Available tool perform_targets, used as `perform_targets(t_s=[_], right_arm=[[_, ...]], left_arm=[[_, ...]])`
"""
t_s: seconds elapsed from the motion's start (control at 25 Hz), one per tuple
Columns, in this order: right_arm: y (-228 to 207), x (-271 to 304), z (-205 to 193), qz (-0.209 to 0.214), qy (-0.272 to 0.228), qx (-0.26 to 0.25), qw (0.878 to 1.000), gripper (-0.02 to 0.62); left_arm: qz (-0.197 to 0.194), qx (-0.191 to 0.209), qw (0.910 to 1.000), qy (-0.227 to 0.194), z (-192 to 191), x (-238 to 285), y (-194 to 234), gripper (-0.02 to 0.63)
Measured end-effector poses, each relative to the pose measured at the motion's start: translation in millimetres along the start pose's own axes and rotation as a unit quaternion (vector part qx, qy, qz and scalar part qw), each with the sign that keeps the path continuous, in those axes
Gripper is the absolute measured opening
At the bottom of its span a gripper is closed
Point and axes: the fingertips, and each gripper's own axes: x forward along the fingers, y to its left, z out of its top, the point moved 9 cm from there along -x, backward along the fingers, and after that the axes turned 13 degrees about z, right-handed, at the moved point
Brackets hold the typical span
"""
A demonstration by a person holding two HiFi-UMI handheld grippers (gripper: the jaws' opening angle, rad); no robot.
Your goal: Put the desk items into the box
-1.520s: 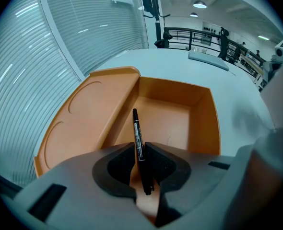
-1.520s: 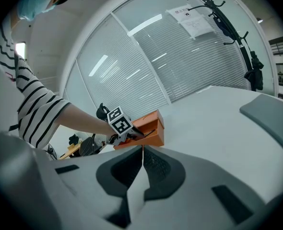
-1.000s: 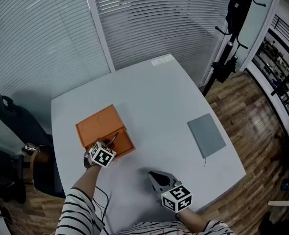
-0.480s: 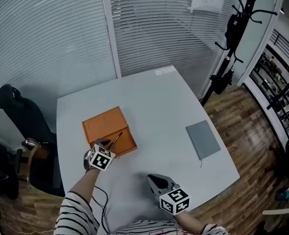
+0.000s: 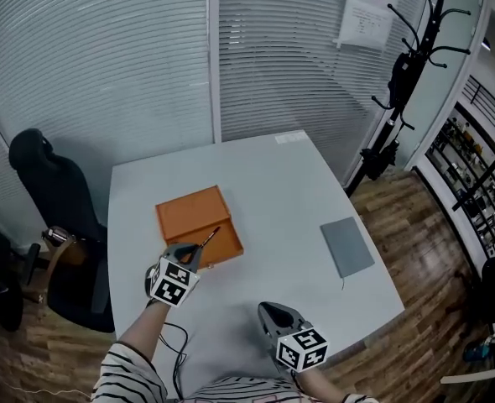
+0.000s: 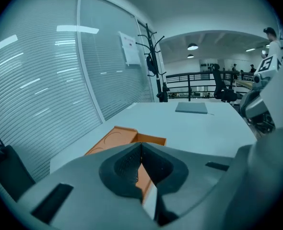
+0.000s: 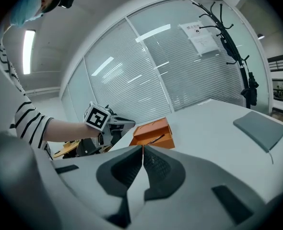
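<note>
- The table (image 5: pixel 264 183) is white, with blinds behind it and a dark chair (image 5: pixel 50 200) at its left side.
- The orange box (image 5: pixel 189 217) sits on the table's left part. It is open, and its flat lid lies next to the tray.
- A pen (image 5: pixel 211 236) lies slanted in the tray, on the side nearest the left tongs.
- The left tongs (image 5: pixel 189 253) hang just at the box's near edge and point at it. Their jaws are pressed together, and nothing shows between them in the left gripper view.
- The right tongs (image 5: pixel 273 312) are over the table's near edge, well apart from the box. Their jaws are also closed tight and hold nothing.
- A grey notebook (image 5: pixel 346 246) lies flat on the table's right part, well away from the box and from both tongs.
- A striped sleeve (image 5: pixel 130 372) runs up to the left tongs.
- A black coat rack (image 5: pixel 398 74) stands on the wood floor beyond the table's right corner.
</note>
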Motion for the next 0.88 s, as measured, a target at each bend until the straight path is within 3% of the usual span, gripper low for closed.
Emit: perform_targets(t_s=[0.32,0.88], right_arm=[[31.7,-2.0,-0.8,-0.019,-0.015,-0.014,1.0,0.027],[98.6,-12.5,-16.7,-0.042,-0.037,-0.025,0.998,0.026]], left_arm=[[0.033,-0.017,0.9972,-0.066,-3.2,-74.5,2.3,0.023],[0.014,-0.093,0.9838,-0.153,-35.7,-181.6,-8.3,0.023]])
